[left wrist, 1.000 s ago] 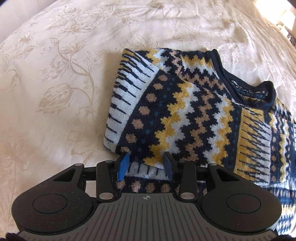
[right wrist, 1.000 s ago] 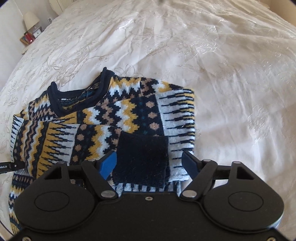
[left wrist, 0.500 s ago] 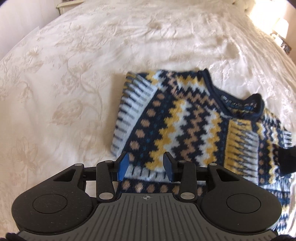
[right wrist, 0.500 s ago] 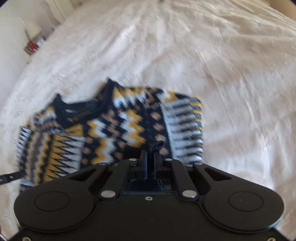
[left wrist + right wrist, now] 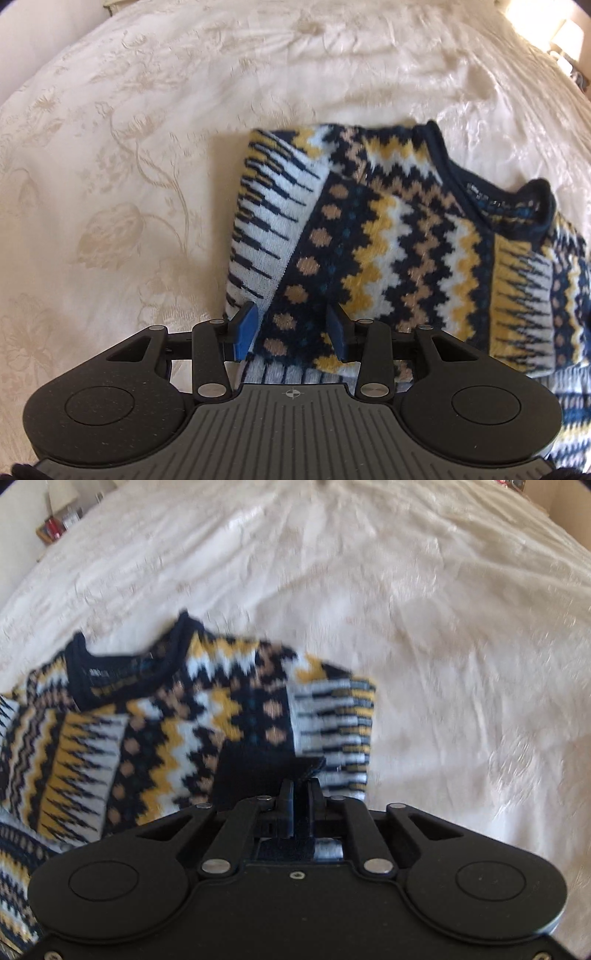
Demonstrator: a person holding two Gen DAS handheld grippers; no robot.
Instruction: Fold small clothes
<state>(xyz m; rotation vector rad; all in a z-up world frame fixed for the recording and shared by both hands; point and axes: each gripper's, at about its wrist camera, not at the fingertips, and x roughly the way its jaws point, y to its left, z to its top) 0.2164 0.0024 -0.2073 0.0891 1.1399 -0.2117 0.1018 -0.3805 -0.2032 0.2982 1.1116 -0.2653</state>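
A navy, yellow and white patterned sweater (image 5: 399, 254) lies folded on the cream bedspread (image 5: 122, 184), collar towards the far side. My left gripper (image 5: 291, 328) hovers over the sweater's near left edge. Its blue pads (image 5: 246, 325) stand partly apart, with flat, unbunched knit between and beneath them. In the right wrist view the same sweater (image 5: 155, 738) fills the left half. My right gripper (image 5: 300, 794) is nearly shut on the plain navy cuff (image 5: 258, 771) of the folded-in sleeve, and its jaws are opening slightly.
The bedspread (image 5: 461, 664) stretches wide to the right and beyond the sweater. A bedside stand with small items (image 5: 59, 520) sits at the far left corner of the right wrist view. A lit lamp (image 5: 565, 33) shows at the far right of the left wrist view.
The right gripper went from wide open around the navy cuff to nearly shut on it, and its view is now blurred. The left gripper kept the same gap and shifted slightly over the sweater's edge.
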